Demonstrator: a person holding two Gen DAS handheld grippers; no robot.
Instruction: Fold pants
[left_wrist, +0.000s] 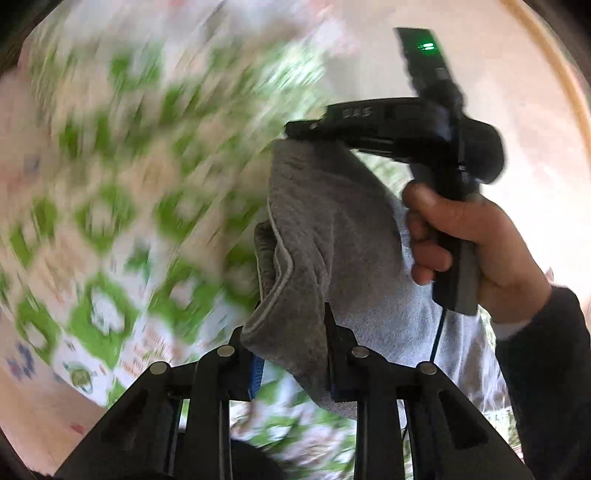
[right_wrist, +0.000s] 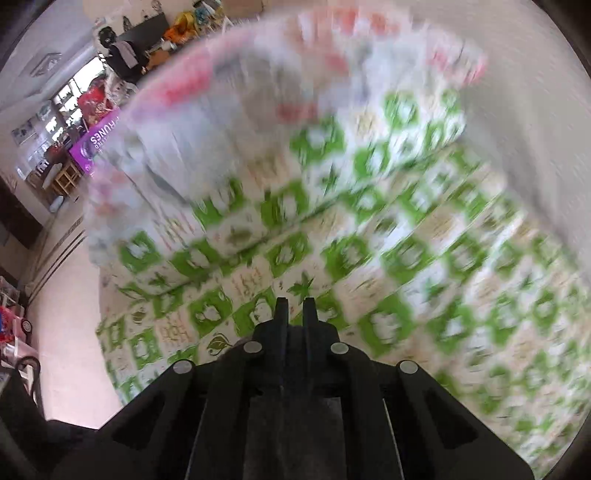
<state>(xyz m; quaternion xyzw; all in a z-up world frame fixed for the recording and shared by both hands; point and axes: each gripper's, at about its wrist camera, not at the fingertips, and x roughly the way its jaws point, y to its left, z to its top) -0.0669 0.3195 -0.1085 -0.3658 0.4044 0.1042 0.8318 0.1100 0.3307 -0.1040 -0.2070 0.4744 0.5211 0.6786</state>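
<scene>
Green-checked bedding (left_wrist: 103, 206) lies under both grippers, left gripper (left_wrist: 291, 332) and right gripper (left_wrist: 295, 131) each clamped on the grey pants (left_wrist: 325, 229) held aloft, apparently ready to spread them flat.

surface: a bed (right_wrist: 332, 258) under a patterned sheet (left_wrist: 110, 206), blurred in both views
sheet print: green shapes on white and cream squares (some carry lettering, too smeared to read)
place: spread below and ahead of both pairs of jaws
on it: a folded or raised layer of the same sheet (right_wrist: 280, 162), up ahead of the right jaws
beside it: pale floor (right_wrist: 62, 295), left of the right jaws
</scene>
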